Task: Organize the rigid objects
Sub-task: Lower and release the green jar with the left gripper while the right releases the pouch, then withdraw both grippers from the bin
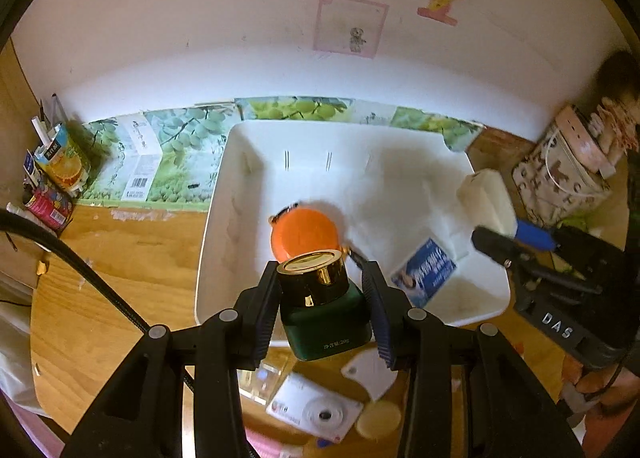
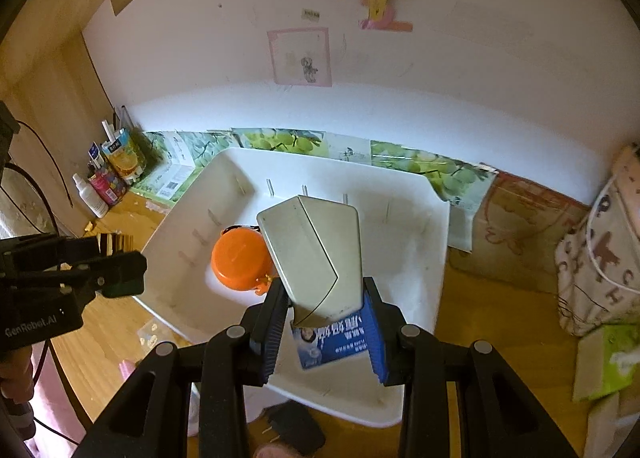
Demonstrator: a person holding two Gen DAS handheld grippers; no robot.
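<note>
Jaws of the left gripper [image 1: 326, 294] are clamped on a dark green jar [image 1: 326, 318] with a gold lid, which is held above the near rim of a white bin [image 1: 216, 217]. A cream-coloured box [image 2: 320, 254] is gripped between the closed jaws of the right gripper [image 2: 326, 328] and is held over the same bin. Inside the bin, an orange round container [image 1: 304, 234] and a blue-and-white packet [image 1: 424, 272] are seen lying, while a small white camera [image 1: 316, 412] is left on the wooden table [image 1: 120, 278] just outside the near rim.
</note>
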